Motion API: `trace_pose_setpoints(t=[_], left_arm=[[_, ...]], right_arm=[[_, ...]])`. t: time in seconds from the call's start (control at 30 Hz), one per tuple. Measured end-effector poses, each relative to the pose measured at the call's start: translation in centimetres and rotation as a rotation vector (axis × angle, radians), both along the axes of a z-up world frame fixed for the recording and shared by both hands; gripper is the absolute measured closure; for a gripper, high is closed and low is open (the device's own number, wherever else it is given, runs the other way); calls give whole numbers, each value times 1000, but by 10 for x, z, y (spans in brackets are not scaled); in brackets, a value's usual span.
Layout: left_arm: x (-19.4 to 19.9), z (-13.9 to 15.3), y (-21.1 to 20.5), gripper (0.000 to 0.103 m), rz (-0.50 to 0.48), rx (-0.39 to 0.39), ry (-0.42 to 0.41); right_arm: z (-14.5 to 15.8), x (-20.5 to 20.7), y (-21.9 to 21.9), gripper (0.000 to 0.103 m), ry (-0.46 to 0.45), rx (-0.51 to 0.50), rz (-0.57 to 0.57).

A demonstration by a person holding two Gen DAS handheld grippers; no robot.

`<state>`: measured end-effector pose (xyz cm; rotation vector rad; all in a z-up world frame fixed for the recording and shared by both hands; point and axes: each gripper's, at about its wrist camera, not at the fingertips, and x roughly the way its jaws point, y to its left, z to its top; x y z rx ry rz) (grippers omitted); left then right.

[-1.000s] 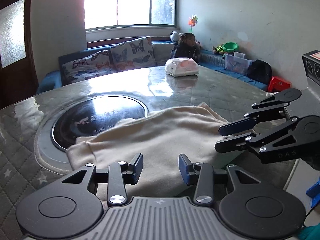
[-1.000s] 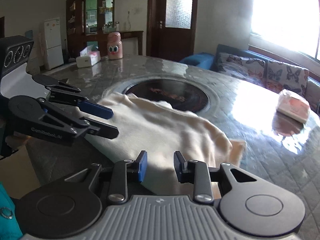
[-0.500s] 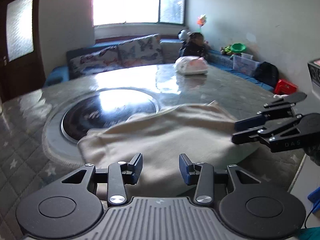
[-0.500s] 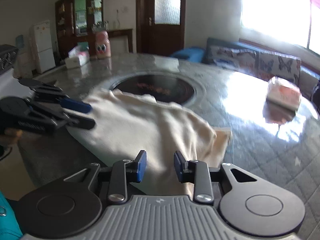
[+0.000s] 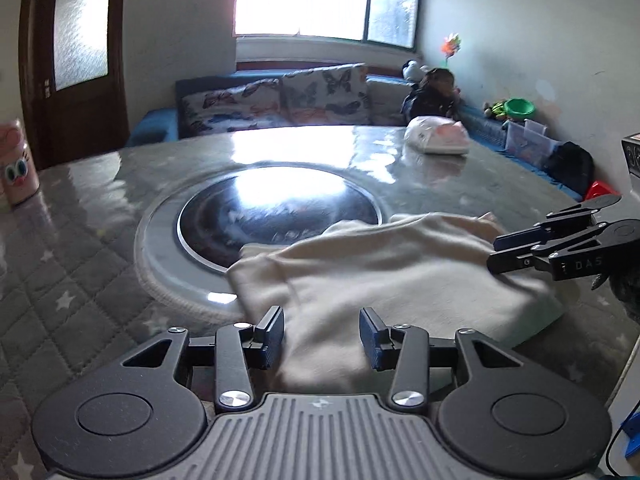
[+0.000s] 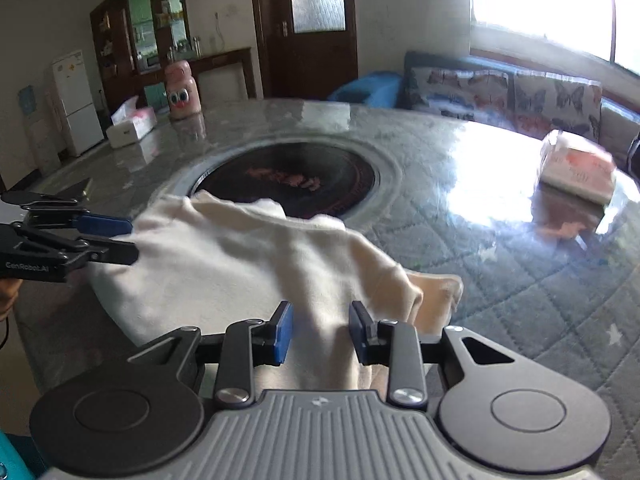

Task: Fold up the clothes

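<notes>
Compared with one second ago, both cameras have turned: in the left wrist view the cream garment (image 5: 400,280) has slid from the centre toward 3 o'clock, and the pink container (image 5: 16,164) at 9 o'clock is newly in sight. In the right wrist view the garment now sits a little lower, closer to the fingers.

Now the garment lies on the near part of the grey quilted table (image 5: 80,280), with its far edge over the rim of the dark round glass plate (image 5: 276,208). It looks already doubled at least once, with a small flap sticking out at about 3 o'clock in the right wrist view. Whether more folds are wanted I cannot judge from this.

Left gripper (image 5: 322,334) hangs just above the near edge of the cloth, its jaws standing moderately apart with nothing between them. Right gripper (image 6: 320,332) is the same: the jaws are parted, and cloth shows behind the gap, but no pinch is visible.

I judge the garment to be light, soft and limp, perhaps a knit. It will sag and slide on the glossy table cover rather than keep its shape. So it is better taken at two corners or along one edge, both layers together, with the grippers well apart so the cloth stays stretched between them. A grasp in the middle would only bunch it.

A tissue pack (image 6: 576,168) lies well apart, at about 2 o'clock.
</notes>
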<state>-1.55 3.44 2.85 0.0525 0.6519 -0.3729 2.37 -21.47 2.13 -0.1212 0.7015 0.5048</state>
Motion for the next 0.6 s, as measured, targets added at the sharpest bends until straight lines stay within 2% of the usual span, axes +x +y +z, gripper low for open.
trace_pose_setpoints(t=[0.2, 0.4, 0.6], left_arm=[[-3, 6, 7, 54, 34, -21, -17], [5, -4, 17, 54, 85, -44, 43], [4, -9, 18, 53, 95, -42, 54]], right_arm=[[-2, 14, 3, 69, 14, -2, -15], [-7, 20, 0, 68, 32, -3, -38], [-9, 19, -1, 68, 31, -7, -46]])
